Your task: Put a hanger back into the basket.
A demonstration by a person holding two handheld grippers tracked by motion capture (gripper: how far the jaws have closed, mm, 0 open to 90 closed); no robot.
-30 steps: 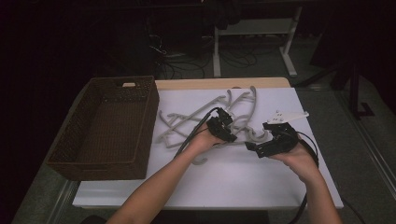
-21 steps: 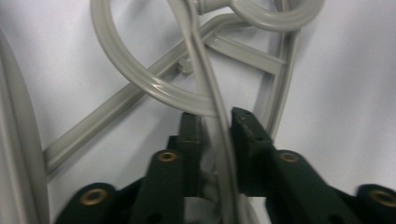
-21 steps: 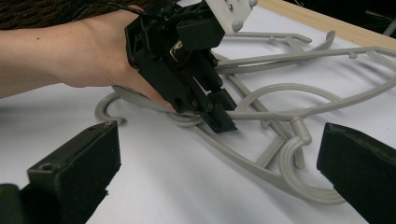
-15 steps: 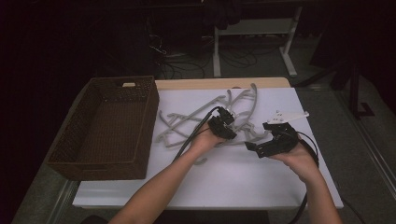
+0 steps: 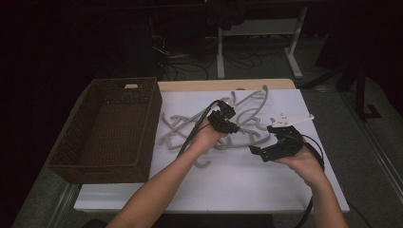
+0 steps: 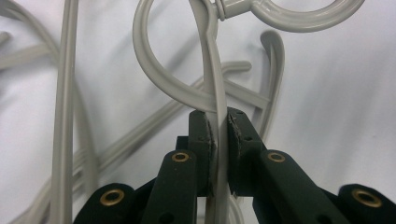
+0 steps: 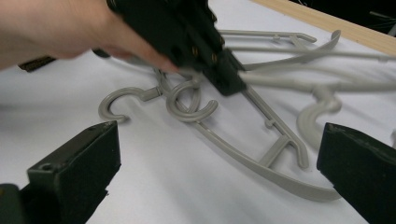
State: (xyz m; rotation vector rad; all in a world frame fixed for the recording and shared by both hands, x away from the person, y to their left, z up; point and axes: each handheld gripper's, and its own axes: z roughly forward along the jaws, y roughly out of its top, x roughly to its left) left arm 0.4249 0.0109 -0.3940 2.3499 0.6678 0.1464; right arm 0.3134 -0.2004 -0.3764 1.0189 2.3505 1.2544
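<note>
1. Leftmost, the brown wicker basket (image 5: pixel 107 126) sits on the left part of the white table (image 5: pixel 247 183), with its long side running away from me.

2. Next, my left forearm comes up from the bottom edge and slants to the right, ending over the heap of grey plastic hangers (image 5: pixel 237 121) in the middle of the table.

3. My left gripper (image 5: pixel 229 124) points forward and down into that heap, its cable looping back over my wrist.

4. Its jaws have just been closing, and in the left gripper view the pads now pinch the thin flat bar of one grey hanger (image 6: pixel 215 84); the bar runs straight up between them toward a hook ring at the top of that view.

5. Other hangers lie crossed on the white top beneath the held one; I cannot tell whether it has lifted clear of them.

6. Further right, my right hand cradles the right gripper (image 5: pixel 259 153) from below, just off the heap's right edge, with its grey plate on top.

7. Its jaws stand wide apart with nothing between them; in the right gripper view they frame a hanger lying flat on the table and my left hand working beyond it.
</note>
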